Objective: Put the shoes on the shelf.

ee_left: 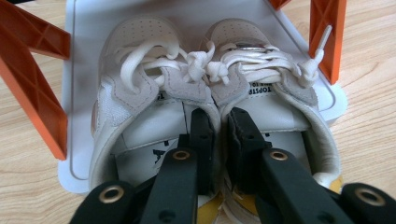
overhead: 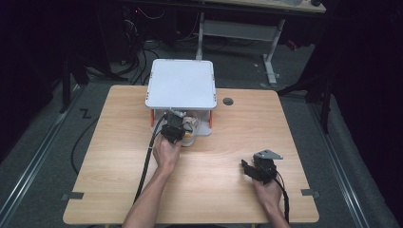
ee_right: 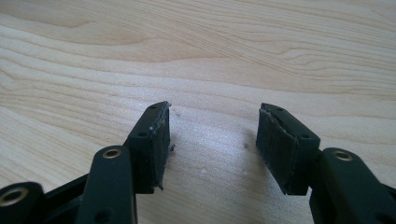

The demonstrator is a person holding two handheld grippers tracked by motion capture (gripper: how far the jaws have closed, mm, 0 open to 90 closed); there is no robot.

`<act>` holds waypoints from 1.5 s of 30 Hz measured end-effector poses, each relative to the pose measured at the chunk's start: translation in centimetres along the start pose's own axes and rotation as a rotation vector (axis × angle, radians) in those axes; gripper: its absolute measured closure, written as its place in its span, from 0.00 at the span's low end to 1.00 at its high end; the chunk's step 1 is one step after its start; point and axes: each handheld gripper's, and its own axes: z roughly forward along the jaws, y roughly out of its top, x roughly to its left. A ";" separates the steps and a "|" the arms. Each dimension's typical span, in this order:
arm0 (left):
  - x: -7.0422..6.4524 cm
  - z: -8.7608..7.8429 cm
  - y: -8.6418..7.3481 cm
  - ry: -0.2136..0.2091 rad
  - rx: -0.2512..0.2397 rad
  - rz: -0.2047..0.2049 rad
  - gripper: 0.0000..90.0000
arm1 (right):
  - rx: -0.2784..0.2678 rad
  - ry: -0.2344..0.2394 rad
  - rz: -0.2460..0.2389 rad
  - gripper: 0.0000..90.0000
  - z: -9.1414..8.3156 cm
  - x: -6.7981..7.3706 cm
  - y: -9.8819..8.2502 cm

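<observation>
Left gripper (ee_left: pixel 219 126) clamped on inner collars of 2 shoes (ee_left: pixel 205 93), sitting on shelf (ee_left: pixel 70 140) at table's (overhead: pixel 119 156) far edge. Pull straight, keep both pinched. Right gripper (ee_right: pixel 212 144) apart, idle.

We read one clear marking: "TOPSTR", in dark capitals on the white label (ee_left: pixel 262 89) sewn under the tongue of the right-hand shoe (ee_left: pixel 275 107) in the left gripper view, with a smaller line beneath it too fine to make out. On the other shoe's insole (ee_left: pixel 156 156) we see a dark printed mark, partly hidden and unreadable
</observation>
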 end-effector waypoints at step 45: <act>0.6 -0.2 0.1 -0.037 0.015 -0.023 0.39 | 0.002 0.001 0.003 0.49 0.0 0.0 0.0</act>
